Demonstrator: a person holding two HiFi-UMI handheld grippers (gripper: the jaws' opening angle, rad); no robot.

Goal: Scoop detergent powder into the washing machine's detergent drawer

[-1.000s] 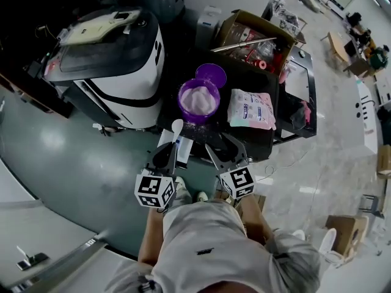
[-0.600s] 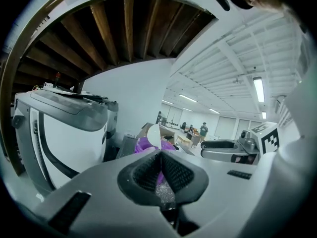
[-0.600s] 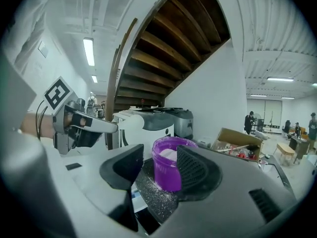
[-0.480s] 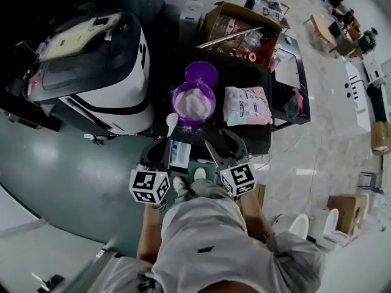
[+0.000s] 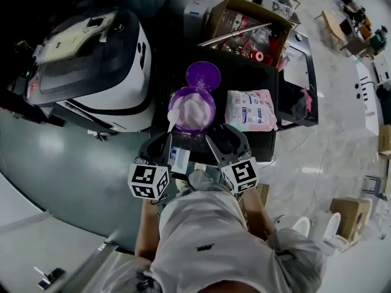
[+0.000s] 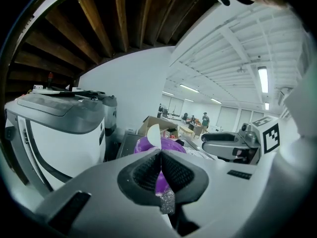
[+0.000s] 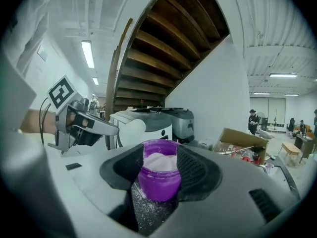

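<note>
An open purple jar [image 5: 193,108] full of white powder stands on the black table [image 5: 244,78]; its purple lid [image 5: 203,75] lies just behind it. My left gripper [image 5: 166,144] is shut on the handle of a white spoon [image 5: 173,118], whose bowl is at the jar's left rim. In the left gripper view the spoon's bowl [image 6: 154,135] rises above the shut left gripper [image 6: 161,158], with the jar [image 6: 171,147] behind. My right gripper [image 5: 225,140] stands open short of the jar; in its own view the jar [image 7: 159,175] shows between the pads of the right gripper [image 7: 159,168].
A white and black washing machine [image 5: 91,54] stands left of the table. A pink detergent bag [image 5: 250,110] lies right of the jar, with a cluttered cardboard box [image 5: 247,29] behind. Powder grains are spilled on the table [image 7: 148,212]. A small white and blue item [image 5: 180,159] lies between the grippers.
The left gripper has carried the spoon forward, from short of the jar to its left rim. The right gripper has stayed open in front of the jar.
</note>
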